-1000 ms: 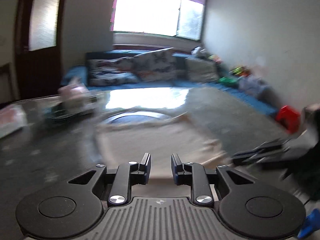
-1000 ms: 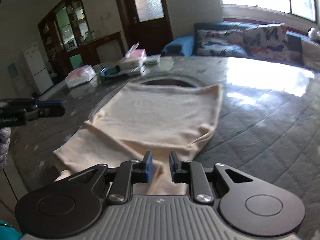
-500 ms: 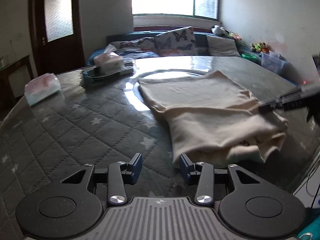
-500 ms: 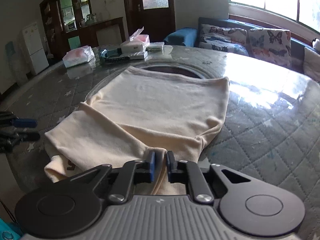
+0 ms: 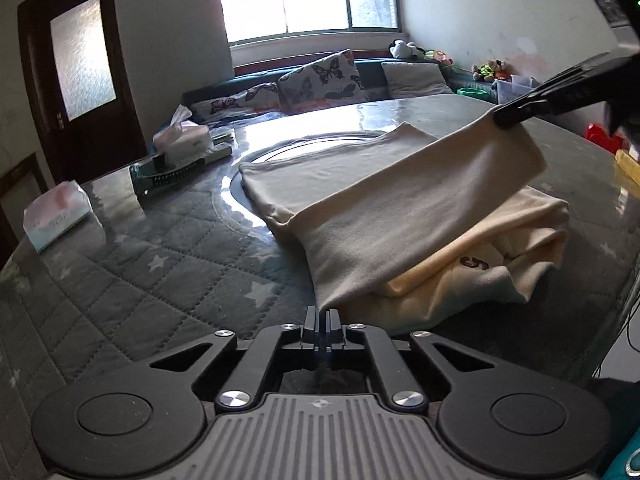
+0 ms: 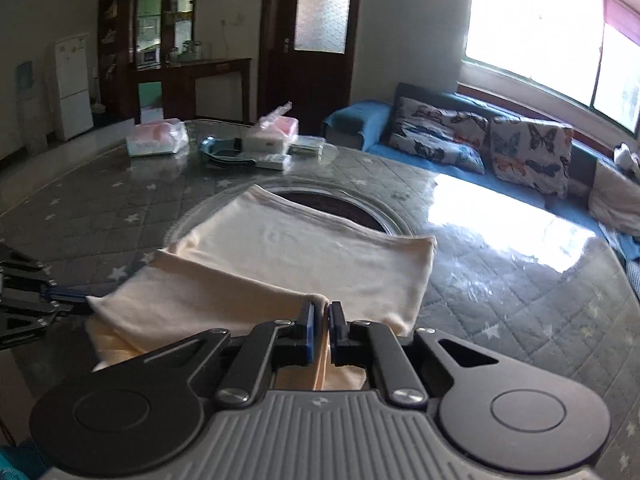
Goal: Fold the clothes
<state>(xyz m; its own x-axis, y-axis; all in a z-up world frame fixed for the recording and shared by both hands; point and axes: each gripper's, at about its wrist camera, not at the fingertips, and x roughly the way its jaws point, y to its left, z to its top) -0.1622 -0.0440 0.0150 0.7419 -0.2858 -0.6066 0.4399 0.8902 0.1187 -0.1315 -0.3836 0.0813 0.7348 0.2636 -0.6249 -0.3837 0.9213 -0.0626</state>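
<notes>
Cream cloth, my garment (image 5: 400, 208) lies half-folded on the quilted table (image 5: 160, 264), its near layer lifted. My left gripper (image 5: 320, 322) and right gripper (image 6: 321, 322) each pinch a corner; I'd keep both level, carrying the fold squarely far.

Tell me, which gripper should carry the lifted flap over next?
Probably the right gripper: it is shut on the corner of the cream knit garment and holds that flap raised. The left gripper is shut on the low near corner.
</notes>
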